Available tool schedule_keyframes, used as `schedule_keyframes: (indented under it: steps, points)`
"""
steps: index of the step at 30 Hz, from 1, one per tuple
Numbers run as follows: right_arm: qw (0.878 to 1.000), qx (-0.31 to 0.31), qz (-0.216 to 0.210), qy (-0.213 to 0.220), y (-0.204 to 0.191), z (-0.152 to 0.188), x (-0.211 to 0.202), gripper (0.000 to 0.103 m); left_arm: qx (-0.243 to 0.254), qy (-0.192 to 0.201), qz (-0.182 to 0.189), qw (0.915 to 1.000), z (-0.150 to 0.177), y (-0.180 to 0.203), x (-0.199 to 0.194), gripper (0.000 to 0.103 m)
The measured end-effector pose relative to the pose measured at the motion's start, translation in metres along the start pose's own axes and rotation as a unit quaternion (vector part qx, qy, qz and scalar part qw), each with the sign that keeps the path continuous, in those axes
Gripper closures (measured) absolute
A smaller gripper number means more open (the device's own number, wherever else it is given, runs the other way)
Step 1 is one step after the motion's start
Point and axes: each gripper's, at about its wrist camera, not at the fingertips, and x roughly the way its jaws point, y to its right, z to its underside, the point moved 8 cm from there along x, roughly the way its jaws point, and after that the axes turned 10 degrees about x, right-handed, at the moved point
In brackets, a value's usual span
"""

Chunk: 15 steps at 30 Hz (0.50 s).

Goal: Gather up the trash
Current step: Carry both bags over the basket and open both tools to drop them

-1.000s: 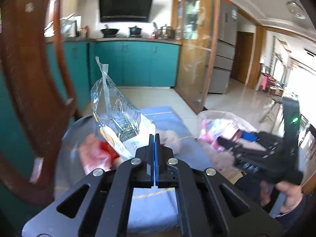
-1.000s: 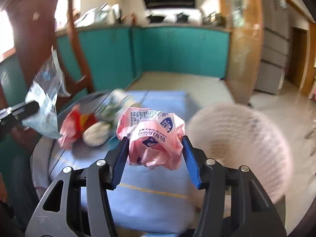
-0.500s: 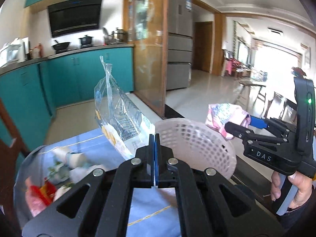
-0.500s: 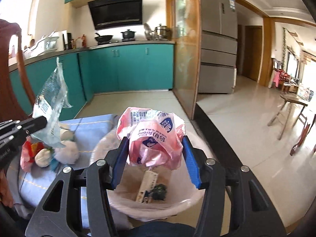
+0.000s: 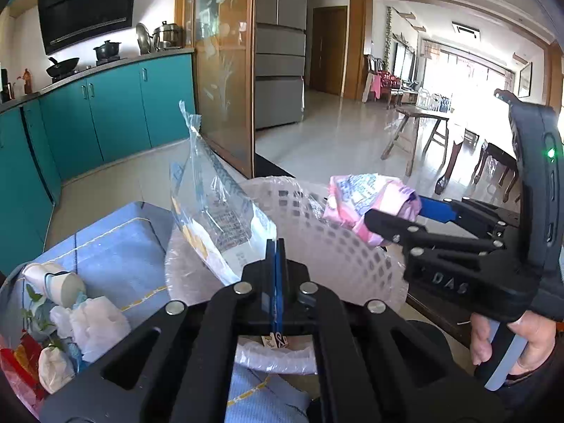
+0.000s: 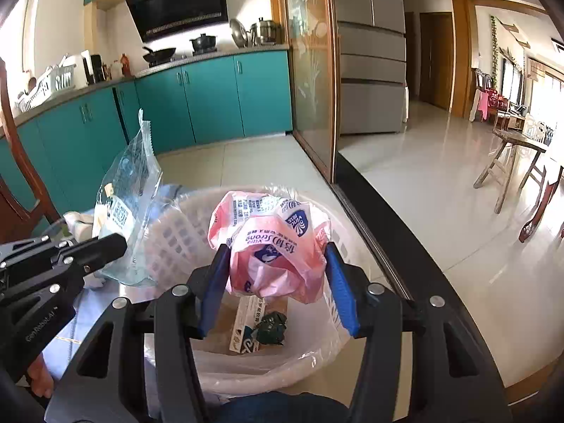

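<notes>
Trash is partly collected: the lined white lattice basket already holds scraps. Above it, the right gripper clamps a crumpled pink plastic bag, and the fully closed left gripper pinches a clear printed wrapper; paper cups and tissues remain on the blue cloth.

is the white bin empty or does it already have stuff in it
Not empty. The right wrist view shows a flat printed carton and a dark crumpled piece lying on the liner at the bottom of the white bin.

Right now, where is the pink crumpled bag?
The pink bag is pinched in the right hand-held gripper, hanging over the open white bin, with the clear wrapper to its left in the right wrist view.
</notes>
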Motion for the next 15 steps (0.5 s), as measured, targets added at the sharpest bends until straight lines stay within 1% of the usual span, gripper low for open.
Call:
schedule_keyframes:
  steps: [4, 5, 7, 8, 9, 10, 12, 13, 15]
  points:
    - [1.0, 0.004, 0.007, -0.003, 0.004, 0.004, 0.004, 0.049, 0.008, -0.003, 0.004, 1.0, -0.002, 0.006, 0.009, 0.102]
    - [1.0, 0.007, 0.008, -0.005, 0.006, 0.004, 0.006, 0.049, 0.008, -0.006, 0.004, 0.9999, -0.003, 0.006, 0.011, 0.098]
    - [1.0, 0.009, 0.009, -0.009, 0.006, 0.003, 0.01, 0.047, 0.004, -0.01, 0.001, 0.9999, -0.003, 0.006, 0.012, 0.077]
    - [1.0, 0.009, 0.009, -0.012, 0.003, 0.002, 0.013, 0.043, 0.0, -0.006, -0.006, 1.0, -0.003, 0.004, 0.01, 0.053]
    - [1.0, 0.01, 0.01, -0.012, 0.0, 0.001, 0.015, 0.041, -0.004, 0.002, -0.017, 0.9999, -0.004, 0.0, 0.005, 0.041]
    - [1.0, 0.009, 0.01, -0.013, -0.001, -0.001, 0.017, 0.04, -0.006, 0.006, -0.022, 0.9997, -0.003, -0.002, 0.001, 0.04]
    - [1.0, 0.006, 0.01, -0.017, -0.004, 0.001, 0.019, 0.035, -0.012, 0.003, -0.035, 0.9993, -0.002, -0.009, -0.006, 0.039]
    - [1.0, 0.006, 0.01, -0.019, -0.006, 0.002, 0.02, 0.034, -0.016, 0.002, -0.045, 0.9989, -0.001, -0.014, -0.01, 0.037]
    - [1.0, 0.005, 0.005, -0.022, -0.01, 0.004, 0.022, 0.031, -0.03, 0.002, -0.067, 0.9973, 0.004, -0.026, -0.019, 0.03]
